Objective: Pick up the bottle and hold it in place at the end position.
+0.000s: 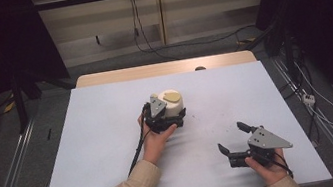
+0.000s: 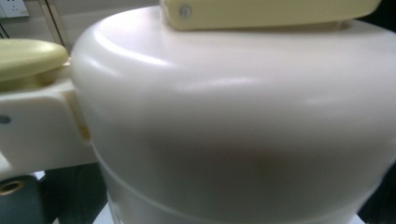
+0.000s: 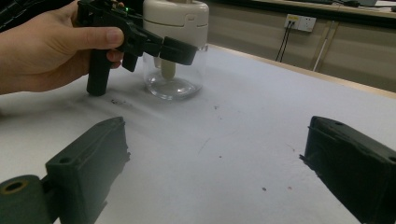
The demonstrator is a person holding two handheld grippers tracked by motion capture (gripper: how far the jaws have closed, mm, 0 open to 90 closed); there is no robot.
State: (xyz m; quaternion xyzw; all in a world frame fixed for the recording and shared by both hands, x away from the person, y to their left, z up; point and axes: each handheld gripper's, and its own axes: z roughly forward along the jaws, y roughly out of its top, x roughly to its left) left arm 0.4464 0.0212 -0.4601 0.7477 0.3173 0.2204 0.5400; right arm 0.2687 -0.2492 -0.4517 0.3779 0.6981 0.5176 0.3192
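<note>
Cream-lidded jar (image 1: 172, 103) stands upright near the middle of the white table (image 1: 102, 149); no writing is legible on it. Its clear glass body (image 3: 175, 77) holds a pale stem beneath a cream top with yellow tabs. Left gripper (image 1: 167, 119) clasps the jar. Right gripper (image 1: 235, 139) rests well apart, jaws spread and empty.

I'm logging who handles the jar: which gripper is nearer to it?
Left. The left gripper is right at the jar; the right gripper sits apart, nearer the person, jaws open.
</note>
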